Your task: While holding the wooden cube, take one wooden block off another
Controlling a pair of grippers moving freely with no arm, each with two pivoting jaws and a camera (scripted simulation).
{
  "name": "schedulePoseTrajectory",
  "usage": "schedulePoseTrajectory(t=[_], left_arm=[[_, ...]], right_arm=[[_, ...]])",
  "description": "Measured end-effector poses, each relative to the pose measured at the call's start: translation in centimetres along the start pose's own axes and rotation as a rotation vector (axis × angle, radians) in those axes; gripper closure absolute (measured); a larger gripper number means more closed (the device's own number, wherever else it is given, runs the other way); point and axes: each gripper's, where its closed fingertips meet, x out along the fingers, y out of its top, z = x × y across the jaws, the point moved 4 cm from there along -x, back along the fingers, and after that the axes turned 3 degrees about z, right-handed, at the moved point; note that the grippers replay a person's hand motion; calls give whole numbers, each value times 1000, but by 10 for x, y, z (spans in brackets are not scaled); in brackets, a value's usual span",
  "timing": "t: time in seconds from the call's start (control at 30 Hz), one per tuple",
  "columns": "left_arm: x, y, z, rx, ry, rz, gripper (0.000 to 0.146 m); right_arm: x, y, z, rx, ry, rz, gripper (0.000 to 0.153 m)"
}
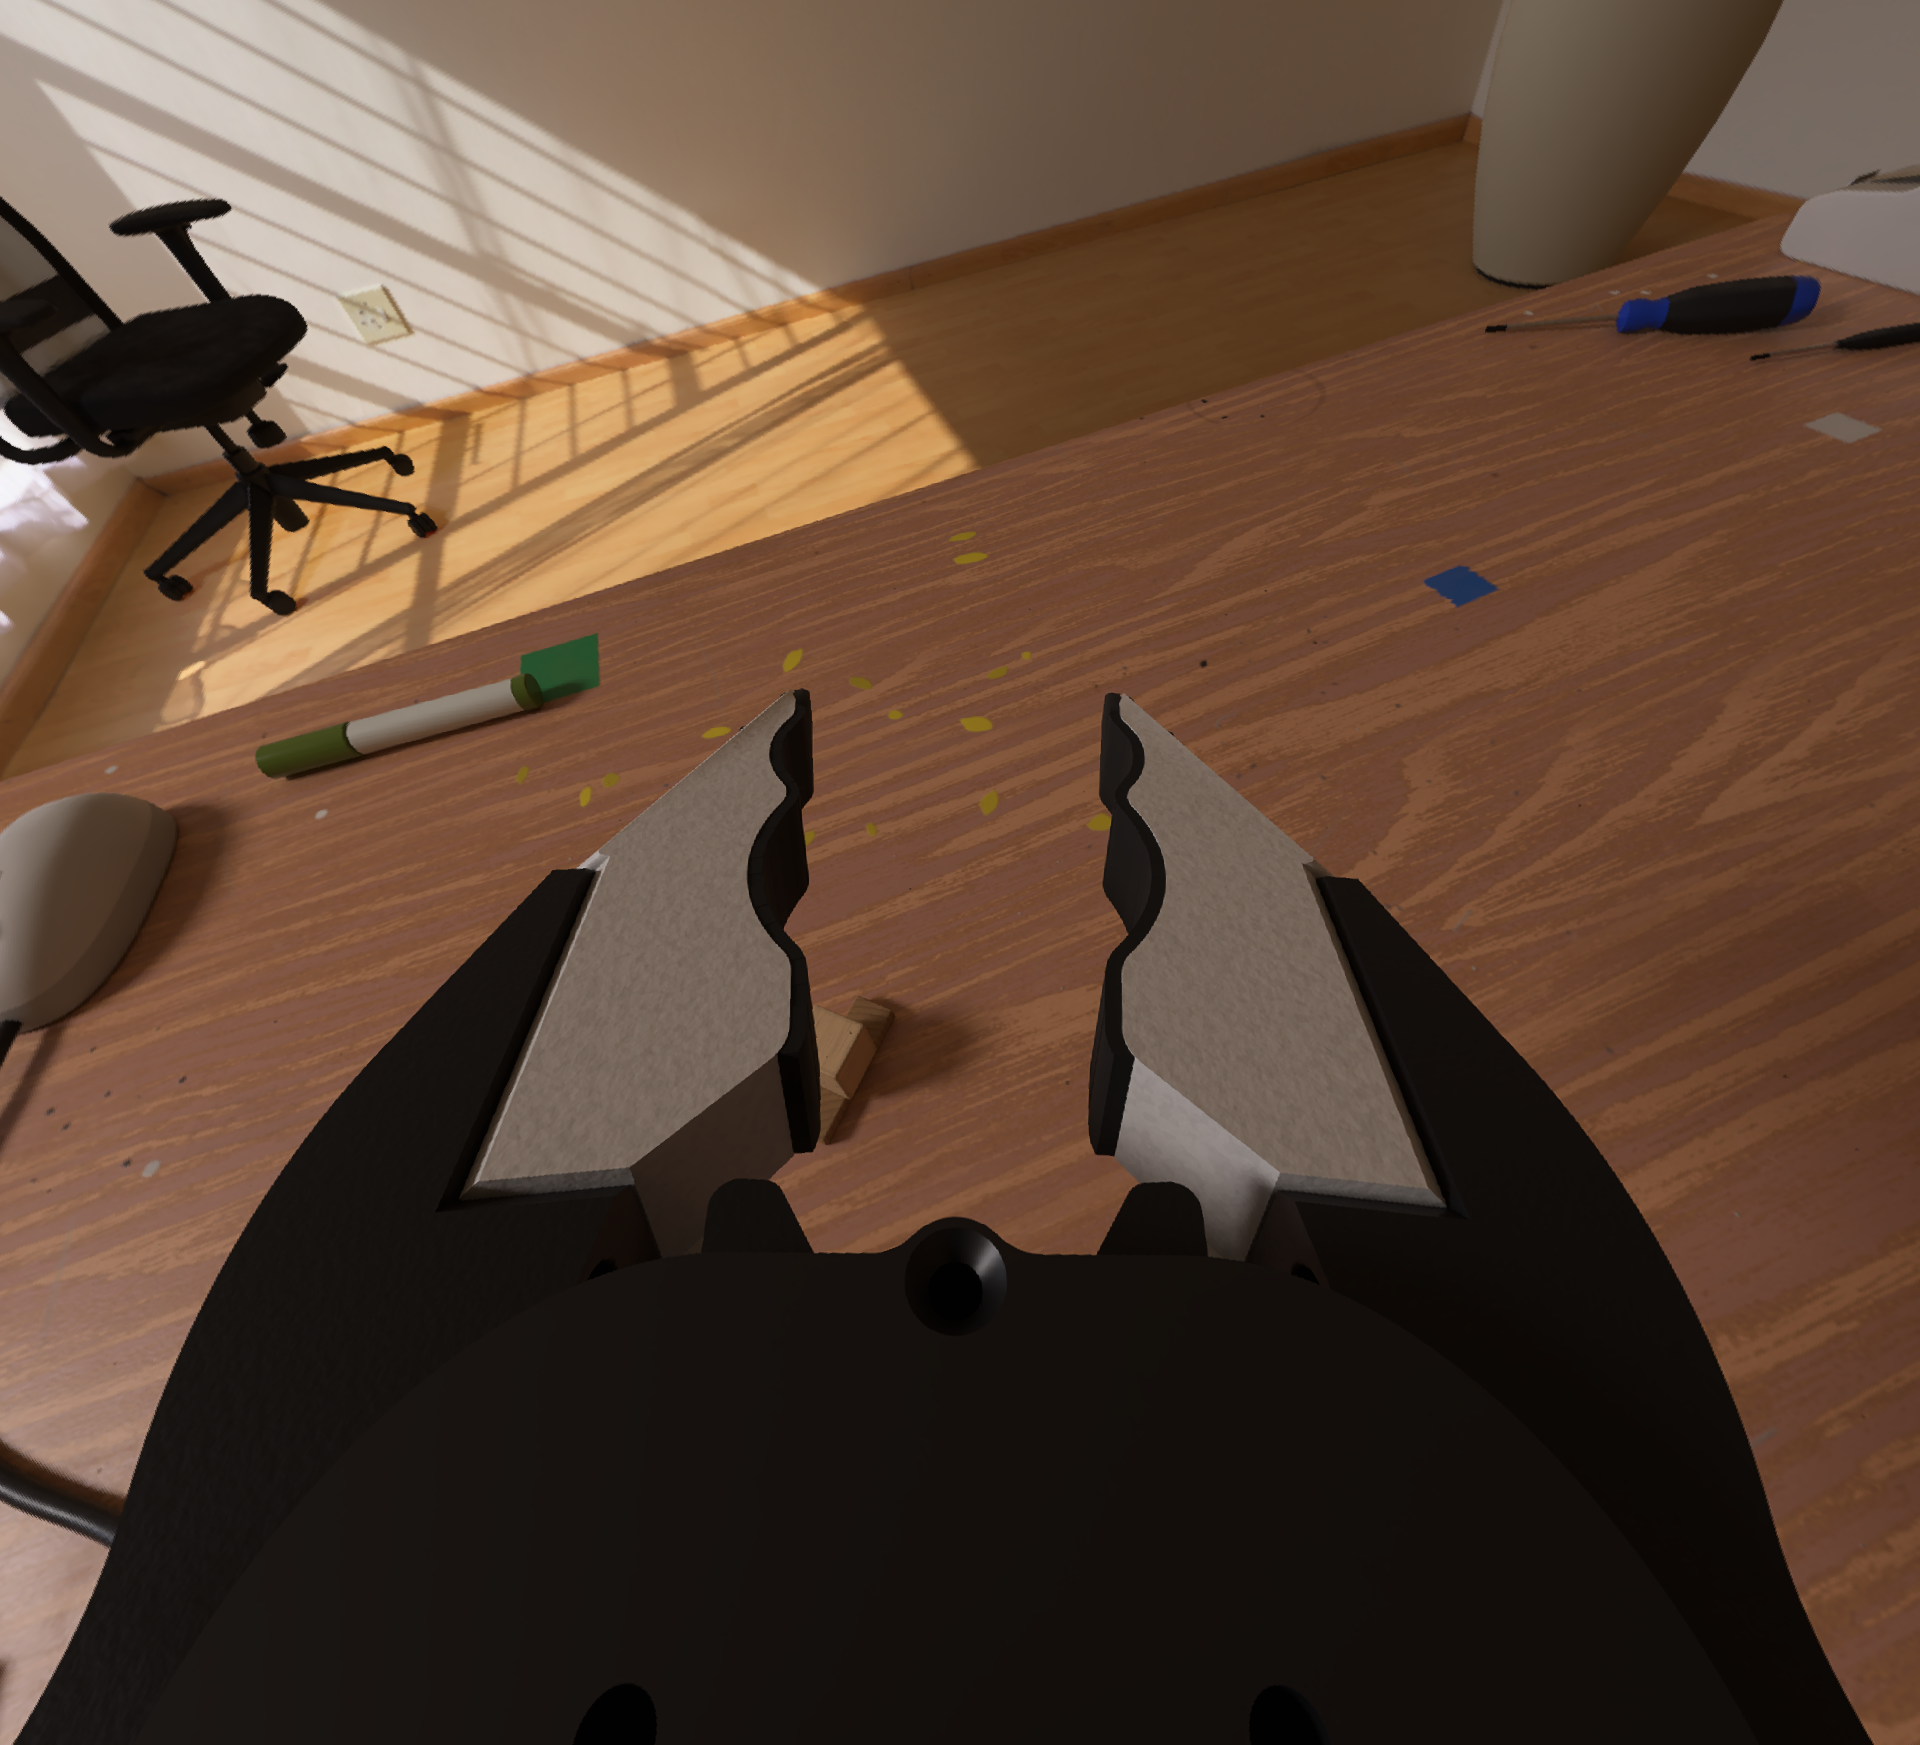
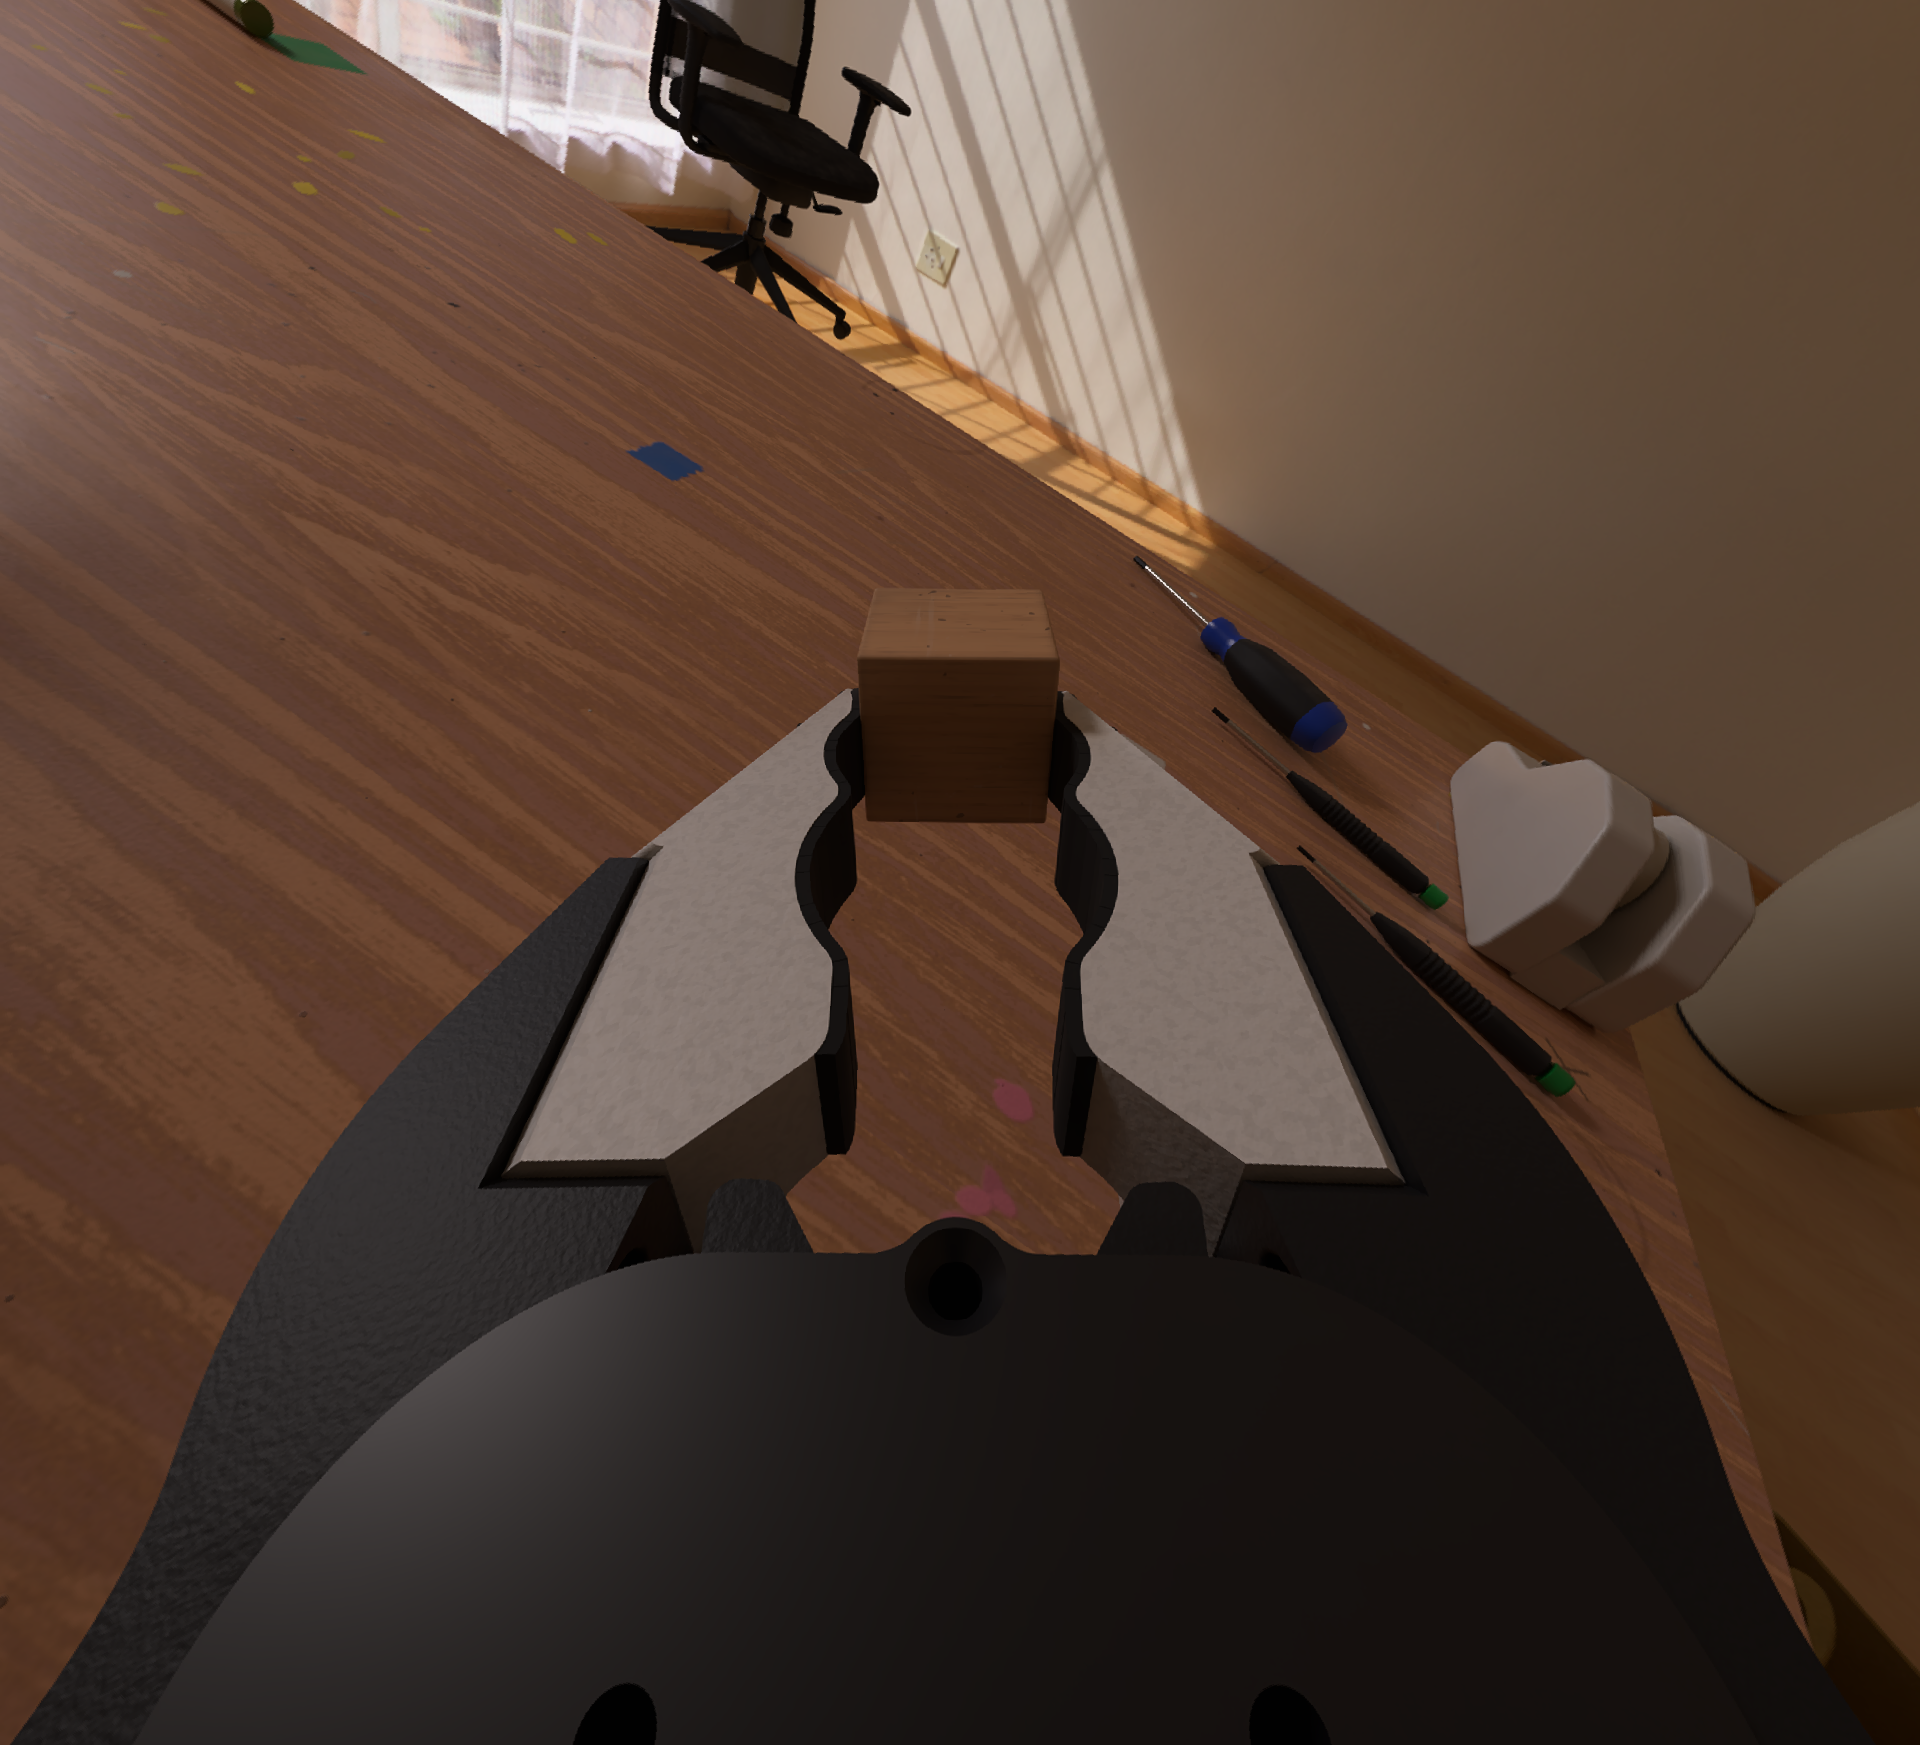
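My right gripper [image 2: 958, 708] is shut on a brown wooden cube [image 2: 956, 708], held between its fingertips above the wooden table [image 2: 312, 552]. My left gripper [image 1: 956, 708] is open and empty, above the table [image 1: 1455, 864]. Below it, light wooden blocks [image 1: 854, 1051] lie on the table, mostly hidden behind the left finger [image 1: 675, 947]; how they are stacked cannot be told.
A green marker [image 1: 400, 727], green tape [image 1: 561, 665], a grey mouse [image 1: 73, 906] at left. A blue tape patch [image 1: 1460, 585], blue-handled screwdriver [image 1: 1714, 305], beige vase [image 1: 1642, 54] at far right. Thin screwdrivers [image 2: 1351, 822] and a white object [image 2: 1579, 885] near the table edge. Office chair [image 1: 156, 376] on the floor.
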Motion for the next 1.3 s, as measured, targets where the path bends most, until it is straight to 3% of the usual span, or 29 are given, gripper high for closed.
schedulePoseTrajectory(t=[0.27, 0.9, 1.0, 1.2, 1.3], left_arm=[[-3, 1, -1, -160, -85, 14, 100], [-13, -18, -23, -137, -14, -53, 101], [-8, -30, -26, -88, -29, -194, 102], [16, -47, -44, 169, -135, -604, 99], [25, -49, -45, 225, -240, -768, 97]], right_arm=[[2, -1, -5, -29, 24, -12, 118], [5, -8, -7, -79, 27, -50, 118], [5, -8, -8, -81, 27, -51, 118], [4, -6, -9, -86, 34, -46, 118], [3, -6, -10, -95, 33, -49, 118]])
